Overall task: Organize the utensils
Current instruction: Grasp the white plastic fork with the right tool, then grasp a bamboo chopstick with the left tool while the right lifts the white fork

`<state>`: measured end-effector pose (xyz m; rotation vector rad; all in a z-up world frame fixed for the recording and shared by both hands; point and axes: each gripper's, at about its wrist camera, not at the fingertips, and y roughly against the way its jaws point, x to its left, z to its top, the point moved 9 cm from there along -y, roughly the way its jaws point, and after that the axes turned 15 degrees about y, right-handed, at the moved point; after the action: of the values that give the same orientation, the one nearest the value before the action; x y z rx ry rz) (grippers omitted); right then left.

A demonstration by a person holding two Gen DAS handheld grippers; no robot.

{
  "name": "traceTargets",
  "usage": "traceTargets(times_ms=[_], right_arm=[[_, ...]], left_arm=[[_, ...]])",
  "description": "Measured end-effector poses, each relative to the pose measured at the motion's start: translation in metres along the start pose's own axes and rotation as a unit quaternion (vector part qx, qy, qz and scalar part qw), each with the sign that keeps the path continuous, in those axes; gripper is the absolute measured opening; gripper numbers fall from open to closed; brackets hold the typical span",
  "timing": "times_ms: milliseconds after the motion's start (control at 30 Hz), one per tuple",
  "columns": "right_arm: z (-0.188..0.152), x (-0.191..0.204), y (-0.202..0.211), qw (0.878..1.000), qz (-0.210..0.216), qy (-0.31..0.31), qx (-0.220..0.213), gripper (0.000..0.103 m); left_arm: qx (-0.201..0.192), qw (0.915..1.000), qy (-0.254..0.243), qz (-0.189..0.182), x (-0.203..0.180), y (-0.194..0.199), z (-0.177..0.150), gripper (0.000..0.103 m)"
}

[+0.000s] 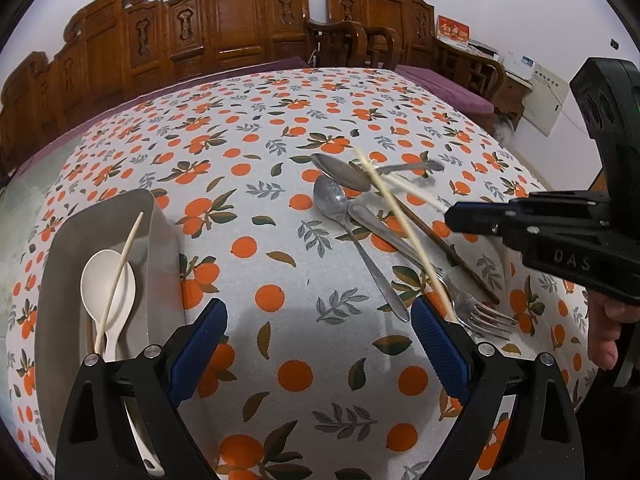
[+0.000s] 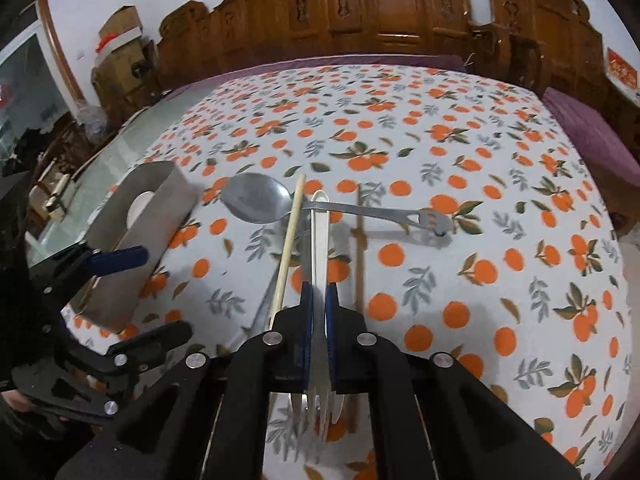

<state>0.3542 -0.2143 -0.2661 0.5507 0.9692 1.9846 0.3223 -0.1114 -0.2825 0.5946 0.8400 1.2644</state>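
Note:
A grey tray (image 1: 154, 216) at the left holds a white spoon (image 1: 108, 288) and a pale chopstick (image 1: 120, 272). My left gripper (image 1: 318, 340) is open and empty over bare cloth beside the tray. A pile of utensils lies to the right: two metal spoons (image 1: 336, 200), a fork (image 1: 476, 312), a pale chopstick (image 1: 404, 236) and a dark one (image 1: 452, 252). My right gripper (image 2: 319, 300) is shut on a white spoon handle (image 2: 320, 240), raised a little over the pile, beside a large metal spoon (image 2: 256, 198). The right gripper also shows in the left wrist view (image 1: 450, 216).
The table carries an orange-print cloth (image 1: 280, 128). Carved wooden chairs (image 1: 224, 32) stand along the far edge. The tray also shows in the right wrist view (image 2: 156, 216), with the left gripper's blue finger (image 2: 120, 258) in front of it.

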Motion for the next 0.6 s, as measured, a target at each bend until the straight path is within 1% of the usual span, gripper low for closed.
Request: traceTargets(times_ms=[67,167,333,600], right_arm=[[0.002,-0.006,0.0,1.0,-0.011,-0.007,-0.007,0.007],[0.007,-0.012,-0.002,1.0,-0.013,-0.013,-0.013,0.007],[0.004,-0.027,-0.029,0.999,-0.043,-0.012,0.021,0.007],[-0.012,-0.048,-0.032,0.997,-0.058,-0.024,0.042,0.007]], left_arm=[[0.001,1.0,0.001,0.0,0.001,-0.001,0.0,0.089],[0.002,1.0,0.002,0.001,0.001,-0.002,-0.001,0.089],[0.004,1.0,-0.004,0.003,-0.003,-0.005,-0.004,0.089],[0.007,0.9999,-0.011,-0.003,-0.017,-0.007,-0.01,0.089]])
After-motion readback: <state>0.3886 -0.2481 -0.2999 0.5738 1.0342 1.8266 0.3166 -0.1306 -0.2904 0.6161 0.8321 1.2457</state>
